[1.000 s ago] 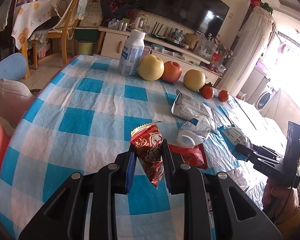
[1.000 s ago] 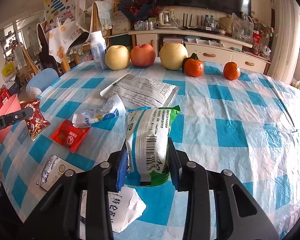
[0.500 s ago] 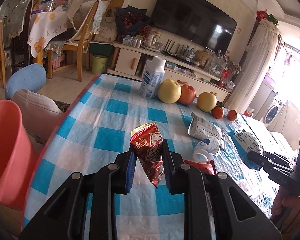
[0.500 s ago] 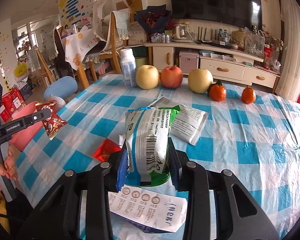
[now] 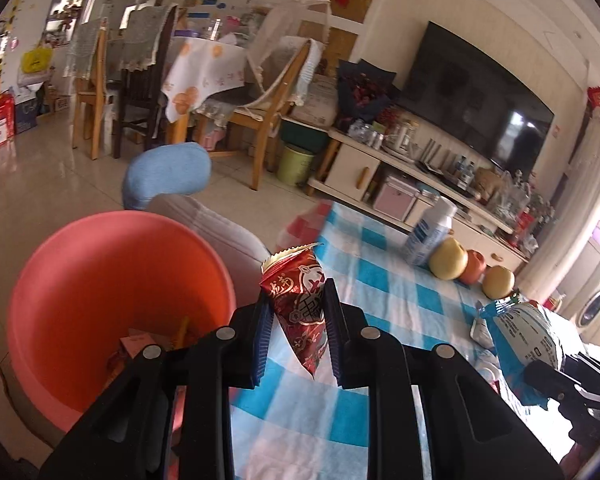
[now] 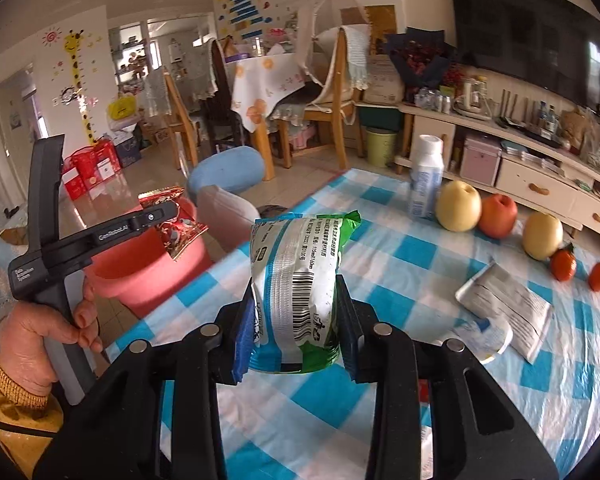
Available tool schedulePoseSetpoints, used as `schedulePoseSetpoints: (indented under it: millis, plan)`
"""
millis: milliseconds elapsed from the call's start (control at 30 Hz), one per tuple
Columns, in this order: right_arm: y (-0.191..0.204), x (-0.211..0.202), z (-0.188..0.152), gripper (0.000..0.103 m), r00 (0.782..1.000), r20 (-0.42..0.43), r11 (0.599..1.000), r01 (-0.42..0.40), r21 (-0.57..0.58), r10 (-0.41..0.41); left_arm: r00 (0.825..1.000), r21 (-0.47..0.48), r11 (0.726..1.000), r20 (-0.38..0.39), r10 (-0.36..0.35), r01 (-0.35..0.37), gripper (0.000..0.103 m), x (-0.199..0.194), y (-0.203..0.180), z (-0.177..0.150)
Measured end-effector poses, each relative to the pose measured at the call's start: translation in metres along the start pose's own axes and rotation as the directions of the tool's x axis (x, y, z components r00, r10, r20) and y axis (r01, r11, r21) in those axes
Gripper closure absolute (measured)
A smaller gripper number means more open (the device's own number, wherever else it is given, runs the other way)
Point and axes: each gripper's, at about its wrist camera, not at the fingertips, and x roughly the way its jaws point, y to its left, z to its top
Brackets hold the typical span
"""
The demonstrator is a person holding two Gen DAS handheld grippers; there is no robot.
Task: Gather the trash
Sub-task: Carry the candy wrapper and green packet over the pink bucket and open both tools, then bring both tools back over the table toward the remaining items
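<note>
Trash in bucket (image 5: 60,300) (mostly hidden)

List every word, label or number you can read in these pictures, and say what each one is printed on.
"GenRobot.AI": on the finger of the left gripper, right wrist view.
Small white two-line label on that gripper's body: too blurred to read.
Green and white snack bag in the right gripper: barcode and small print, too small to read.
Red wrapper: gold characters, not legible.
White bottle and paper packet: print too blurred.
</note>
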Motion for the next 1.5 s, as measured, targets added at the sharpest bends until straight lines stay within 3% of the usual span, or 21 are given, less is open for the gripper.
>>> schedulePoseSetpoints:
  millis: [233,567,667,700,800,900,1100,1333,1500]
  plan:
    - [0.072,0.044,0.033,0.066,0.995,-0.023,0.988,-0.103,-0.117,0.101,0.992,-0.153,0.981,0.014,0.126,-0.123,0.077,-0.005,0.063,0.011]
    - [0.147,0.105,0.057,0.065,0.981,-0.075,0.957,-0.189,-0.219,0.177,0.983,-0.292,0.94,-0.02,0.18,-0.178,0.077,-0.005,0.115,0.013]
    - [0.161,0.126,0.057,0.06,0.978,-0.109,0.95,-0.2,-0.239,0.179,0.981,-0.326,0.925,-0.045,0.19,-0.194,0.077,-0.002,0.128,0.012]
    - [0.163,0.13,0.056,0.052,0.979,-0.109,0.95,-0.195,-0.244,0.173,0.979,-0.336,0.92,-0.055,0.194,-0.201,0.076,-0.001,0.13,0.011]
    - [0.164,0.128,0.051,0.035,0.984,-0.083,0.958,-0.172,-0.23,0.157,0.976,-0.343,0.914,-0.063,0.208,-0.216,0.066,-0.001,0.134,0.01]
    - [0.156,0.12,0.045,0.021,0.991,-0.049,0.968,-0.129,-0.215,0.121,0.969,-0.332,0.911,-0.047,0.244,-0.245,0.04,-0.003,0.13,0.01]
    - [0.129,0.103,0.028,0.015,0.999,-0.037,0.98,-0.032,-0.196,0.025,0.97,-0.295,0.926,-0.009,0.243,-0.234,0.021,-0.005,0.115,0.011]
    - [0.094,0.077,0.001,0.011,0.999,-0.039,0.987,0.032,-0.156,-0.039,0.983,-0.247,0.954,0.027,0.179,-0.167,0.014,-0.003,0.091,0.014]
    - [0.074,0.059,-0.015,0.01,0.997,-0.04,0.99,0.066,-0.128,-0.072,0.992,-0.177,0.977,0.008,0.125,-0.121,0.014,0.002,0.064,0.016]
